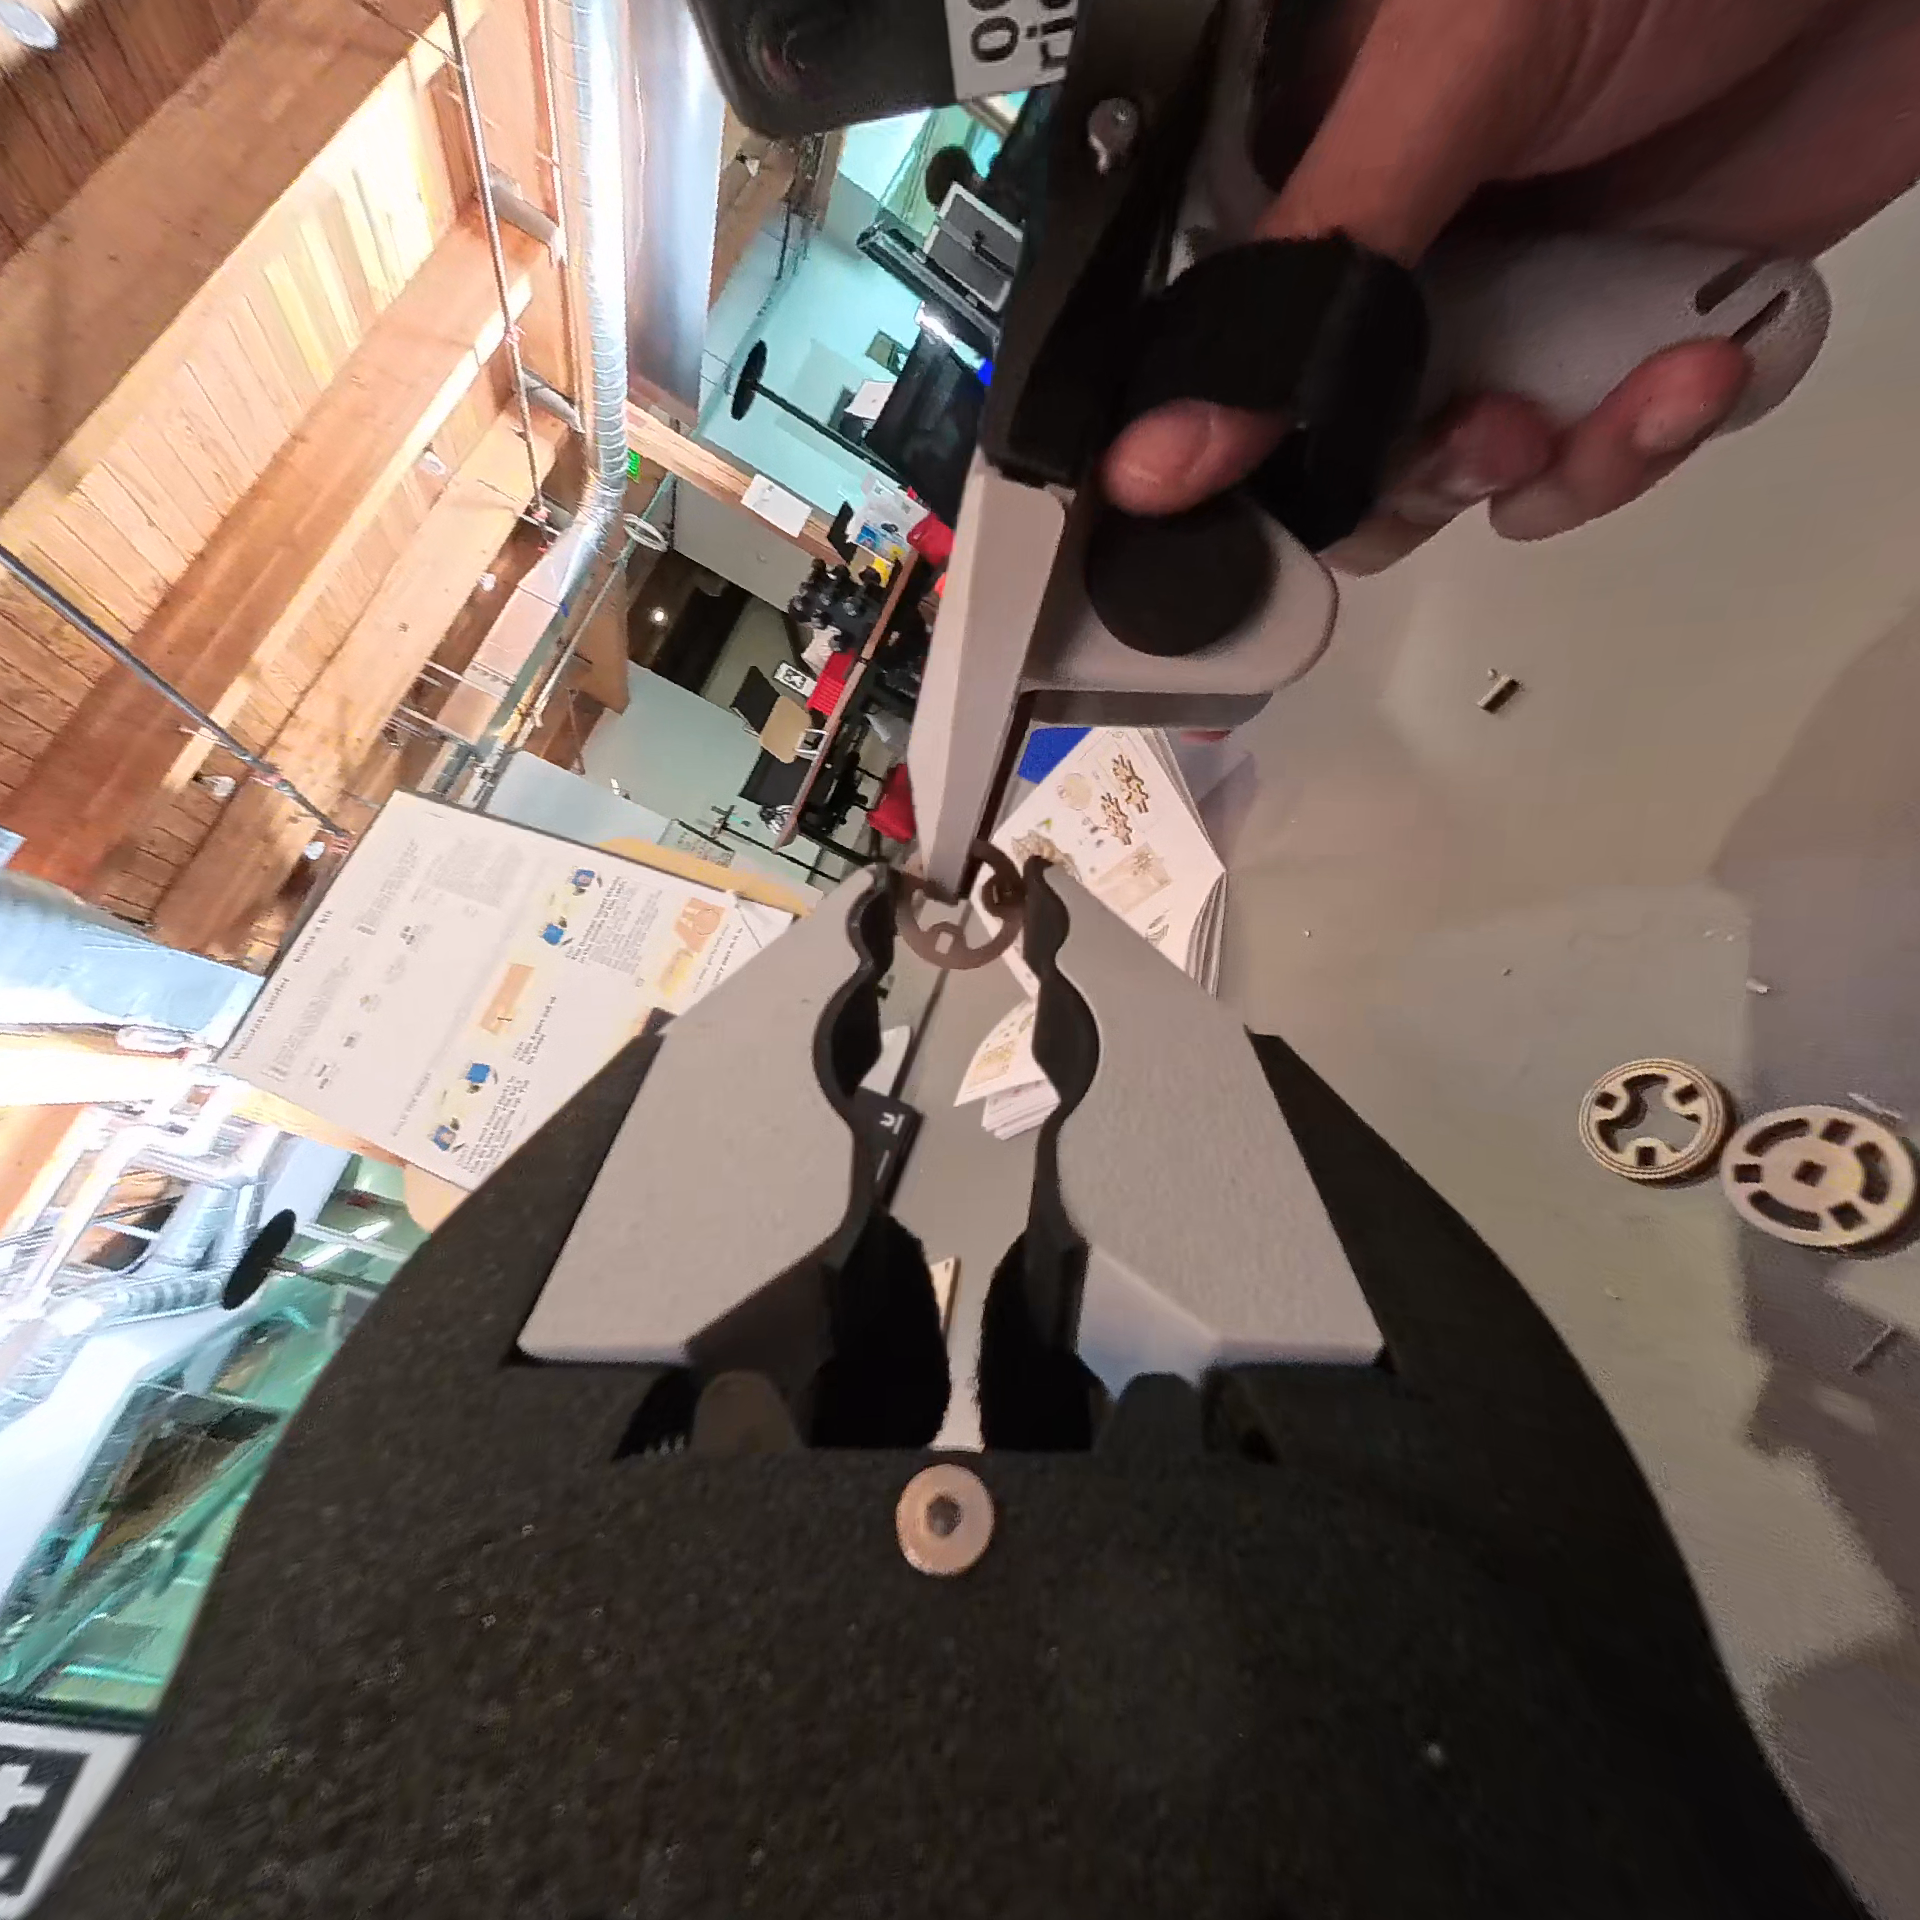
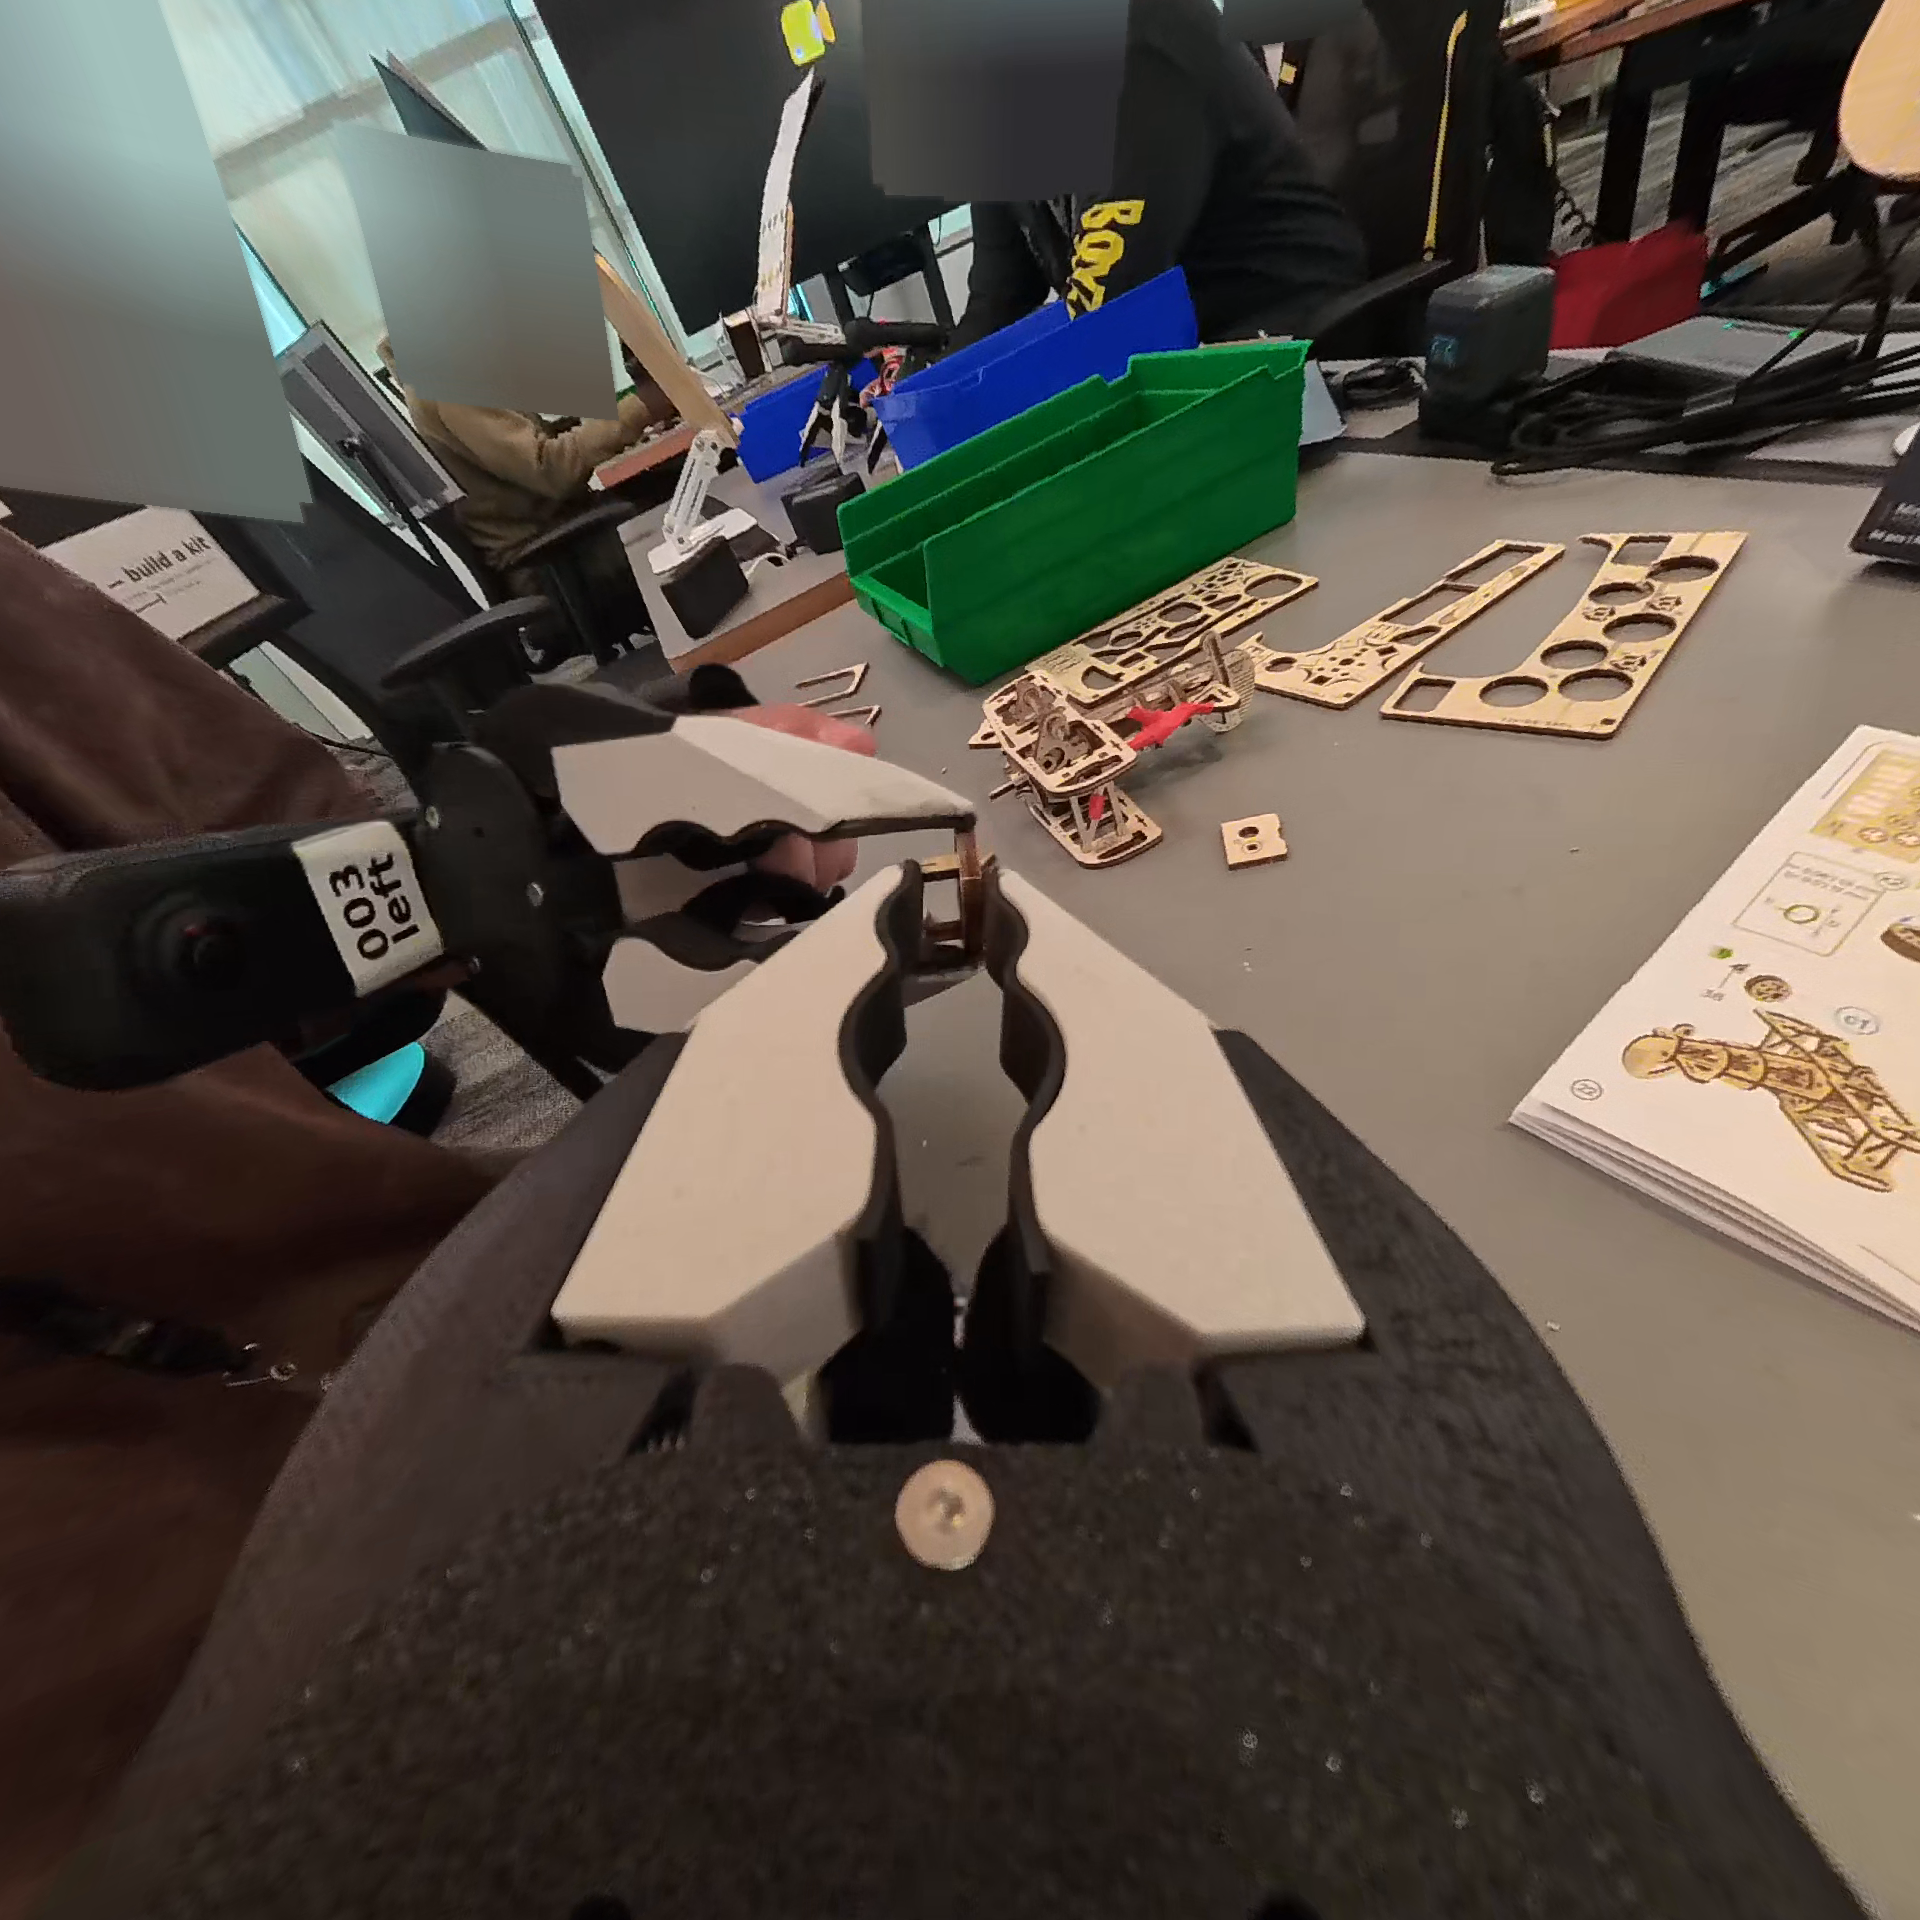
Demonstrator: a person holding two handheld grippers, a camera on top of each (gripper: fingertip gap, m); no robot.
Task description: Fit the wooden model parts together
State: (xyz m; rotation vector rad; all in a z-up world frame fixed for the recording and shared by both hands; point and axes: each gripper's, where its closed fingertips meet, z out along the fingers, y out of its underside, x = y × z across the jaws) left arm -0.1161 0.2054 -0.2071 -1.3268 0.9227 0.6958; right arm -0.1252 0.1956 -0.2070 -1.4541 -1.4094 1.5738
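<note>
A small round wooden disc part point(image 1: 951, 935), with a little wooden frame fitted to it point(image 2: 940, 920), is held in the air above the grey table point(image 2: 1403, 987). My left gripper point(image 1: 956, 878) spans the disc across its width, one fingertip at each edge. Its upper finger point(image 2: 810, 774) comes in from the left and touches the part's top. My right gripper point(image 2: 948, 873) is shut on the same part; it comes down from above in the left wrist view point(image 1: 951, 878). A half-built wooden biplane point(image 2: 1081, 758) lies beyond.
Two loose wooden discs point(image 1: 1652, 1122) point(image 1: 1818, 1174) lie on the table. Punched-out wooden sheets point(image 2: 1558, 623), a small square piece point(image 2: 1254, 842), a green bin point(image 2: 1070, 520) and a blue bin point(image 2: 1039, 353) are farther back. An instruction booklet point(image 2: 1766, 987) lies at right. People sit behind.
</note>
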